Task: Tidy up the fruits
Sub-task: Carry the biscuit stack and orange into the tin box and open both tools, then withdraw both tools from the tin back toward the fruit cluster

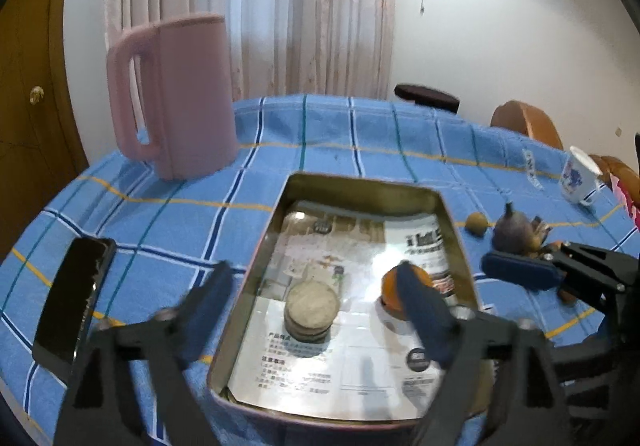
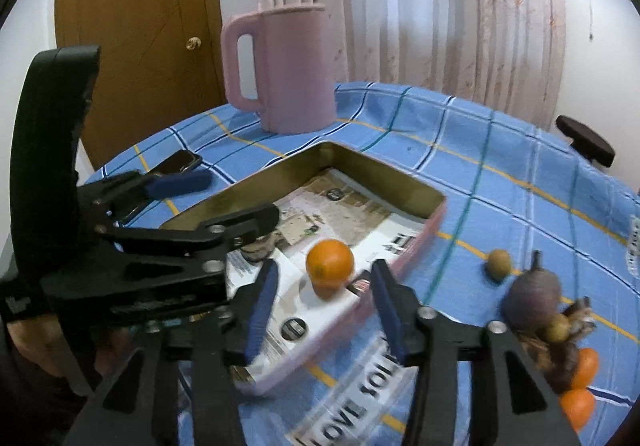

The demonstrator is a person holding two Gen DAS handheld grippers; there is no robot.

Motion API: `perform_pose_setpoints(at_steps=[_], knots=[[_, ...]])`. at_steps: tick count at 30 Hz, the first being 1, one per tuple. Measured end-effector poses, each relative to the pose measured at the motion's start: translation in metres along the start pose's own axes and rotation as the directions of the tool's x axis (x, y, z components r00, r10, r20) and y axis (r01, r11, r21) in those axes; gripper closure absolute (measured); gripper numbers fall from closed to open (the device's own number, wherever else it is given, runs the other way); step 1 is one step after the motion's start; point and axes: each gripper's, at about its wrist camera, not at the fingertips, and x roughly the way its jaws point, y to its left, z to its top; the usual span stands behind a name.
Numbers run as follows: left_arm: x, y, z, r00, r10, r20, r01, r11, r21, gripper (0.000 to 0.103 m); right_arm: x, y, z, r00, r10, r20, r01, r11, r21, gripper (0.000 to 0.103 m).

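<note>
A metal tray (image 1: 256, 258) lined with printed paper sits on the blue checked cloth; it also shows in the right wrist view (image 2: 404, 185). An orange (image 2: 330, 264) lies in it near the right wall, partly behind my left finger in the left wrist view (image 1: 390, 288). A stack of round grey discs (image 1: 312, 310) lies in the tray too. My left gripper (image 1: 316, 306) is open over the tray. My right gripper (image 2: 324, 310) is open, empty, just short of the orange. Right of the tray lie a purple mangosteen (image 2: 534, 300), a small brown fruit (image 2: 498, 264) and more oranges (image 2: 580, 402).
A tall pink jug (image 1: 192, 93) stands at the far left of the table. A black phone (image 1: 74, 298) lies left of the tray. A white mug (image 1: 578, 177) stands at the far right. Chairs stand beyond the table's far edge.
</note>
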Motion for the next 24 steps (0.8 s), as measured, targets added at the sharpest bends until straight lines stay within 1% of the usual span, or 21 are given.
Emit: perform_pose_setpoints(at_steps=[1,4,8,11,13,17,24], knots=[[-0.004,-0.003,0.001,1.0,-0.008,0.013,0.008,1.0,0.002,0.007,-0.007,-0.004,-0.003,1.0,-0.011,0.004,0.011,1.0,0.007,0.049],[-0.014,-0.017,0.005,0.998,-0.052,0.042,0.052,0.999,0.01,0.007,-0.025,-0.021,-0.013,0.999,-0.05,0.016,0.05,0.998,0.03,0.049],[-0.019,-0.047,0.007,0.993,-0.105,0.052,0.102,0.993,0.055,0.007,-0.052,-0.051,-0.032,0.988,-0.154,0.003,0.154,0.985,0.072,0.049],[-0.019,-0.068,0.006,0.989,-0.143,0.047,0.138,0.987,0.082,0.007,-0.072,-0.08,-0.051,0.966,-0.26,-0.02,0.26,0.957,0.131,0.049],[-0.018,-0.085,0.006,0.986,-0.165,0.038,0.16,0.981,0.109,0.007,-0.079,-0.096,-0.062,0.955,-0.294,-0.036,0.296,0.94,0.172,0.049],[-0.012,-0.112,0.004,0.982,-0.188,0.01,0.184,0.971,0.152,0.007,-0.083,-0.121,-0.079,0.947,-0.314,-0.065,0.32,0.91,0.262,0.049],[0.0,-0.137,0.002,0.98,-0.195,-0.029,0.197,0.961,0.196,0.007,-0.073,-0.129,-0.08,0.956,-0.28,-0.086,0.293,0.909,0.298,0.048]])
